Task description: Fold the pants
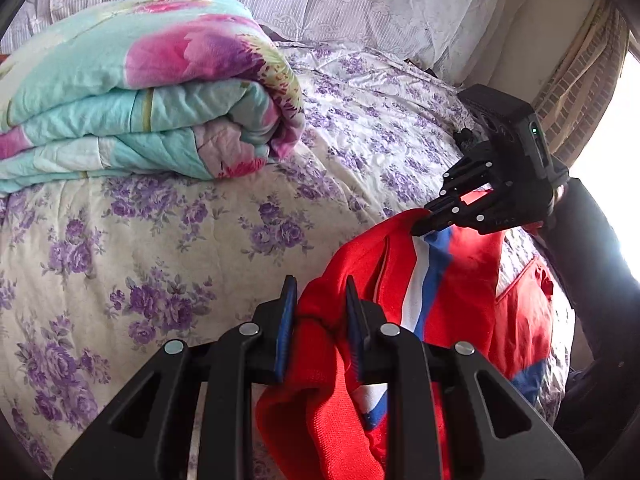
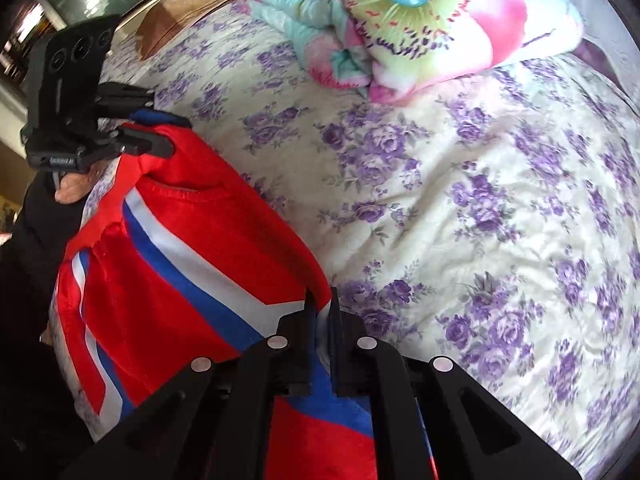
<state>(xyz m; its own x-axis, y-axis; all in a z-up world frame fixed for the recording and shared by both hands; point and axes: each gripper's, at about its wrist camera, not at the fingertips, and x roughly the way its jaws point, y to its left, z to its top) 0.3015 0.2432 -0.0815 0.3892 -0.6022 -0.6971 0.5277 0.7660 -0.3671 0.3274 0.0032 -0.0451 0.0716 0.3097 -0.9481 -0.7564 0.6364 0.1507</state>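
Red track pants with white and blue side stripes [image 1: 448, 280] lie bunched at the near edge of the floral-sheeted bed [image 1: 192, 232]. Left claw [image 1: 320, 300] pinches a red fold; right claw [image 2: 322, 312] is clamped on the striped edge. Step: both grips set. Next: lift and spread flat, probably.

In the left wrist view, the left claw [image 1: 320, 300] fills the bottom centre, its blue-padded fingers [image 1: 286, 328] pinched on a bunch of the red pants [image 1: 460, 280]. The right claw [image 1: 420, 224] reaches in from the right edge, tips clamped on the cloth's upper edge. In the right wrist view, a dark sleeve [image 2: 36, 232] sits at the left edge behind the left claw.
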